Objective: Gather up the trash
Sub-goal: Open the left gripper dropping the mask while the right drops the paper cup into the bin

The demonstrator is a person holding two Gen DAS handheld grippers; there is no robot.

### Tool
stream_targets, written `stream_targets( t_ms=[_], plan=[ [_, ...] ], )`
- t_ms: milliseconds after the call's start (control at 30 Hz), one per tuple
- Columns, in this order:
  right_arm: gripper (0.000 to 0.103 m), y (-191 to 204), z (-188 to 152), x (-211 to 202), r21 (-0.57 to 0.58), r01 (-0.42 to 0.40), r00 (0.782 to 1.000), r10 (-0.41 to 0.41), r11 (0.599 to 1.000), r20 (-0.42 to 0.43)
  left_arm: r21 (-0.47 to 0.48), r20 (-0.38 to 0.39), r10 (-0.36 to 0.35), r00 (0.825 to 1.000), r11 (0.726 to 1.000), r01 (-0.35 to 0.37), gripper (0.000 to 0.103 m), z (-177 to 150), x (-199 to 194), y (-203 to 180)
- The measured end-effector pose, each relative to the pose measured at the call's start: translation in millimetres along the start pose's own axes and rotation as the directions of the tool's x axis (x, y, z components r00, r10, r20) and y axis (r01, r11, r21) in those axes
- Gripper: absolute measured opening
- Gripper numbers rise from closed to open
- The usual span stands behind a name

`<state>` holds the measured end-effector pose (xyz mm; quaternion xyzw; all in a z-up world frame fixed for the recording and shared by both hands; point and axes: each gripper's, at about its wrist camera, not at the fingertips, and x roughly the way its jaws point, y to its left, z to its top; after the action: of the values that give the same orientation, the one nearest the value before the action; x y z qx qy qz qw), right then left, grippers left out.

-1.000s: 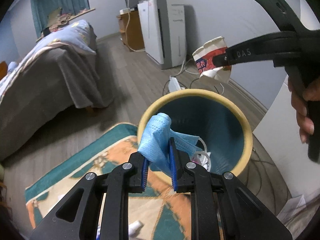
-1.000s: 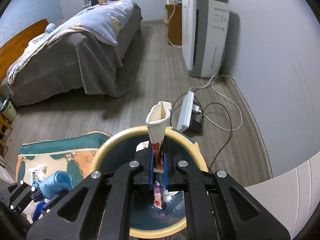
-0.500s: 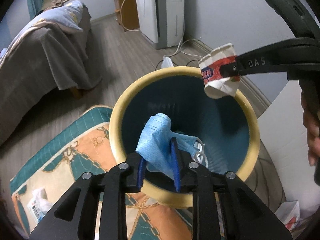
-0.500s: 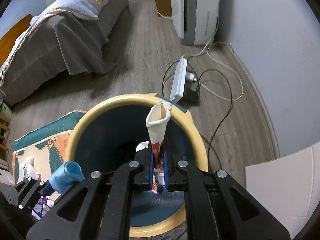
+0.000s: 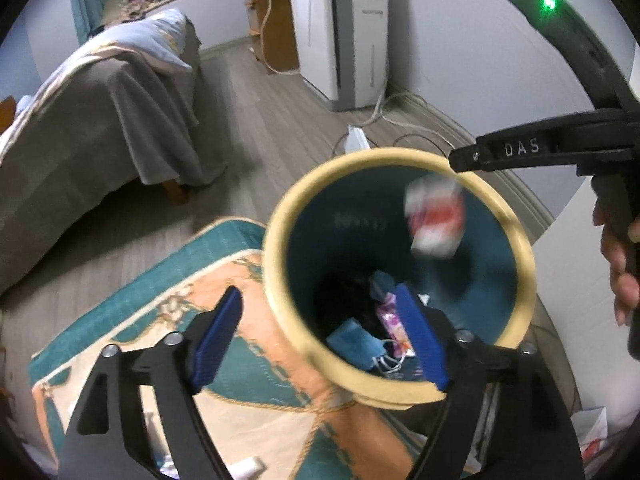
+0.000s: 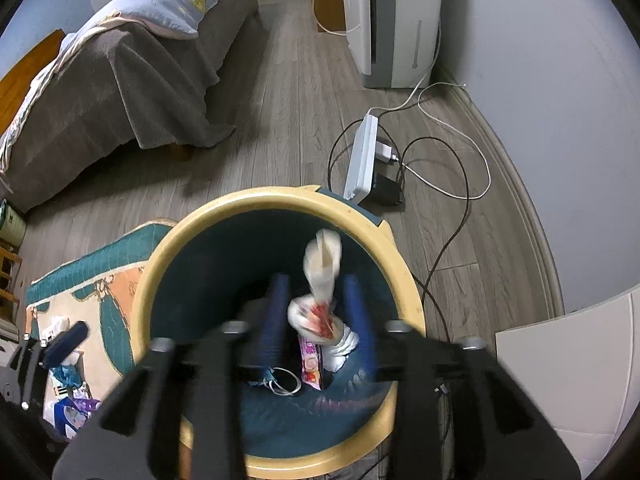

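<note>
A round bin with a yellow rim (image 5: 516,240) (image 6: 276,200) and dark teal inside stands on the floor. My left gripper (image 5: 320,332) is open over its near rim. The blue face mask (image 5: 352,340) lies at the bin's bottom among wrappers. My right gripper (image 6: 318,320) is open above the bin. A crushed red and white paper cup (image 5: 436,216) (image 6: 322,264) is blurred in mid-air inside the bin, clear of both grippers. The right gripper also shows in the left wrist view (image 5: 460,160) at the far rim.
A patterned teal and orange rug (image 5: 160,320) lies left of the bin, with loose trash (image 6: 68,392) on it. A power strip with cables (image 6: 362,160) lies on the wooden floor behind the bin. A bed (image 5: 92,112) and a white appliance (image 5: 344,32) stand beyond.
Both grippers opened over the bin. The blue mask dropped from the left gripper to the bin's bottom. The paper cup left the right gripper and is falling in.
</note>
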<state>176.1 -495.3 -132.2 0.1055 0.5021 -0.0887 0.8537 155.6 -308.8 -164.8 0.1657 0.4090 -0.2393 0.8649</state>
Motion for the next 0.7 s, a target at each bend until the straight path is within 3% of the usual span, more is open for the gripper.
stream_targets(
  t_ms=[67,133,200,233,467,700],
  plan=[
    [0.042,2,0,-1,-0.006,0.001,1.0,-0.001,1.0,0.001,-0.006,0.019,0.016,1.0,1.0,-0.016,0.09,-2,-9,9],
    [0.056,5,1,-1,-0.01,0.004,1.0,-0.004,1.0,0.002,-0.012,0.032,0.037,0.999,0.999,-0.037,0.092,-5,-18,17],
    [0.091,9,2,-6,-0.01,0.005,1.0,-0.005,1.0,0.017,-0.022,0.045,0.056,0.997,0.998,-0.055,0.094,-7,-26,25],
    [0.096,11,2,-9,-0.011,0.001,1.0,-0.001,1.0,0.031,-0.032,0.054,0.06,0.997,0.998,-0.058,0.095,-7,-31,30],
    [0.097,37,4,-36,-0.068,0.005,0.996,0.001,0.998,0.088,-0.089,0.096,0.107,0.99,0.991,-0.098,0.096,-22,-81,64],
    [0.097,68,-2,-71,-0.048,-0.053,0.993,0.058,0.997,0.103,-0.094,0.121,0.186,0.975,0.98,-0.175,0.097,-42,-141,107]
  ],
)
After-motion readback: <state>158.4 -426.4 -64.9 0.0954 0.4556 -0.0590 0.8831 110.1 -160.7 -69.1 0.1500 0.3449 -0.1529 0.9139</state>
